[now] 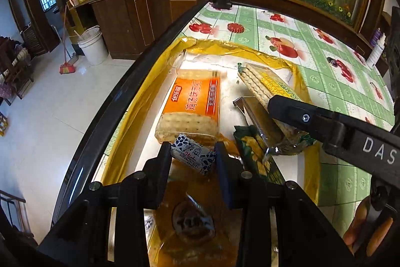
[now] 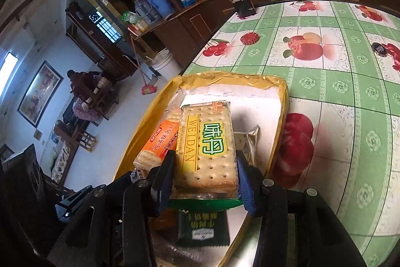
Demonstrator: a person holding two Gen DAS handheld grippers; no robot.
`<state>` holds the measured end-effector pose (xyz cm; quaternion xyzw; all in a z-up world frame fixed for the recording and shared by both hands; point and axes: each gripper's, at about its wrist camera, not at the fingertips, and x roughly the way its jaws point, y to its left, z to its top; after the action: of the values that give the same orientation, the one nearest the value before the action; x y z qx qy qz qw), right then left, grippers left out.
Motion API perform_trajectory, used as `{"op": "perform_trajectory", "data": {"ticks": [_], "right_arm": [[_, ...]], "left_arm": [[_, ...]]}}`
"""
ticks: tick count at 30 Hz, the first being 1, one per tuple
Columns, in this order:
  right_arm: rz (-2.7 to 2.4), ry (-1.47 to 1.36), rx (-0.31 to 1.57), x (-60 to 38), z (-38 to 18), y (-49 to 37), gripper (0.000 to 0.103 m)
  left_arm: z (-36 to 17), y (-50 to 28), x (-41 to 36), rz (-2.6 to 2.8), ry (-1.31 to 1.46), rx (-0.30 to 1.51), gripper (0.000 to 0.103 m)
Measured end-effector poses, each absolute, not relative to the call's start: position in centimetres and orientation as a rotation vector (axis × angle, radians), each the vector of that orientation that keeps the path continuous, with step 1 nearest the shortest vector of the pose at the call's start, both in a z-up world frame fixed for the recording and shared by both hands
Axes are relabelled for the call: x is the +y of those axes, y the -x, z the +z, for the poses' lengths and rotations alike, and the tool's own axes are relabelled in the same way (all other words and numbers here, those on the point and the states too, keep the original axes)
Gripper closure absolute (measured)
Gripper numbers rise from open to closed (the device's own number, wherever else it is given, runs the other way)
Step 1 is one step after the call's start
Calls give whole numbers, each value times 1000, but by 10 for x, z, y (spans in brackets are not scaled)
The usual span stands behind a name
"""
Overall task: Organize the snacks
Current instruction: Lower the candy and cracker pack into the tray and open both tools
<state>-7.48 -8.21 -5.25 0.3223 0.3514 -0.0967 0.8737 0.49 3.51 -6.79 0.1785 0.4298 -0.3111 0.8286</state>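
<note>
A gold-rimmed tray [image 1: 140, 96] lies on the table and holds several snack packs. My left gripper [image 1: 192, 154] is shut on a small white candy with blue print [image 1: 192, 153], just above the tray's near end. An orange cracker pack [image 1: 193, 101] lies flat in the tray beyond it. My right gripper [image 2: 205, 177] is shut on a yellow-green WEIDAN cracker pack [image 2: 207, 147], held over the tray [image 2: 282, 101]. In the left wrist view that pack [image 1: 265, 86] hangs tilted from the right gripper's finger [image 1: 295, 111]. A dark green packet [image 2: 202, 227] lies below it.
The table wears a green-and-white checked cloth with fruit prints [image 2: 337, 81]. A silvery wrapper [image 2: 247, 139] rests in the tray. A dark bottle cap [image 2: 378, 48] lies on the cloth. A wooden cabinet [image 1: 130, 24], a white bucket [image 1: 92, 44] and a broom [image 1: 67, 66] stand off the table's left edge.
</note>
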Motion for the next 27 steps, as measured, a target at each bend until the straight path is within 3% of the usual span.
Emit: {"op": "perform_trajectory", "data": {"ticks": [5, 9, 12, 18, 27], "right_arm": [[-204, -684, 750, -87, -62, 68, 55], [-197, -685, 742, -85, -58, 70, 47], [-208, -680, 730, -84, -51, 77, 36], [-230, -716, 669, -89, -38, 117, 33], [-297, -720, 625, -90, -21, 188, 25]], "left_arm": [[-65, -3, 33, -644, -401, 894, 70], [-60, 2, 37, -632, -407, 879, 68], [-54, 6, 43, -614, -400, 855, 53], [-38, 23, 56, -597, -379, 783, 40], [-18, 55, 59, -640, -369, 727, 38]]}}
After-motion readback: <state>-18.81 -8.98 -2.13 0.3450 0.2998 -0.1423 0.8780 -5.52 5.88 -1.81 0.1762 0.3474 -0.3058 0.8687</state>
